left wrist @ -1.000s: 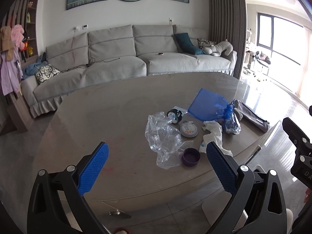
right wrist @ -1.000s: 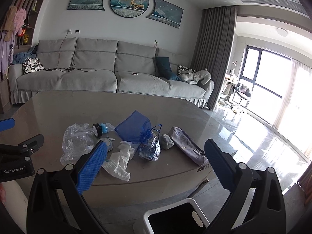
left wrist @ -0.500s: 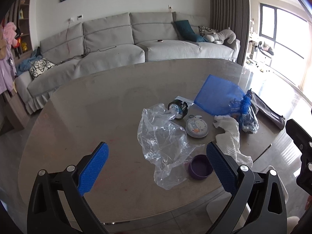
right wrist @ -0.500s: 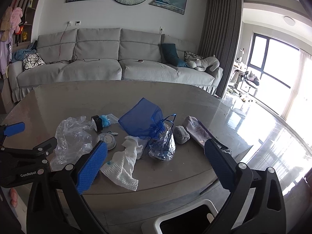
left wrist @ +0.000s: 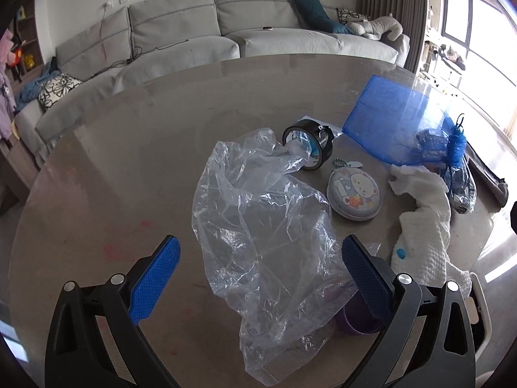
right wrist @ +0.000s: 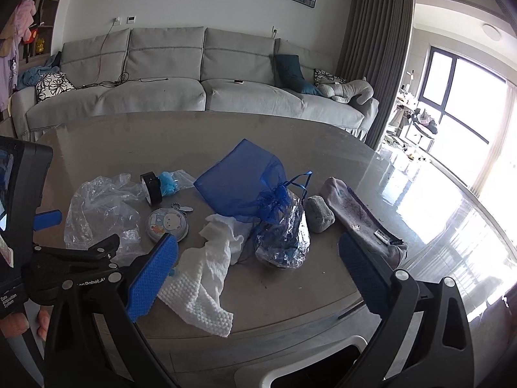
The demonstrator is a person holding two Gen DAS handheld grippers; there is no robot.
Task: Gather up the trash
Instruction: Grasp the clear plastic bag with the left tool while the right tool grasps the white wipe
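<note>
A crumpled clear plastic bag (left wrist: 258, 226) lies on the round grey table (left wrist: 129, 161). My left gripper (left wrist: 260, 278) is open, its blue pads on either side of the bag's near end, just above it. The bag also shows in the right wrist view (right wrist: 97, 210). A white paper towel (right wrist: 203, 274) lies near the table's front edge; it also shows in the left wrist view (left wrist: 426, 220). My right gripper (right wrist: 258, 278) is open and empty above the towel. A white trash bin (right wrist: 323, 365) stands below the table edge.
On the table lie a blue mesh bag (right wrist: 245, 184), a clear wrapper with blue ribbon (right wrist: 284, 229), a round bear tin (right wrist: 166, 223), a black tape roll (left wrist: 307, 144), a purple cup (left wrist: 355, 320), a grey sock (right wrist: 318, 213) and a grey pouch (right wrist: 362, 216). A grey sofa (right wrist: 194, 90) stands behind.
Both grippers have moved forward and down toward the table. The left one now straddles the clear plastic bag; the right one is over the white towel. Both stay open.
</note>
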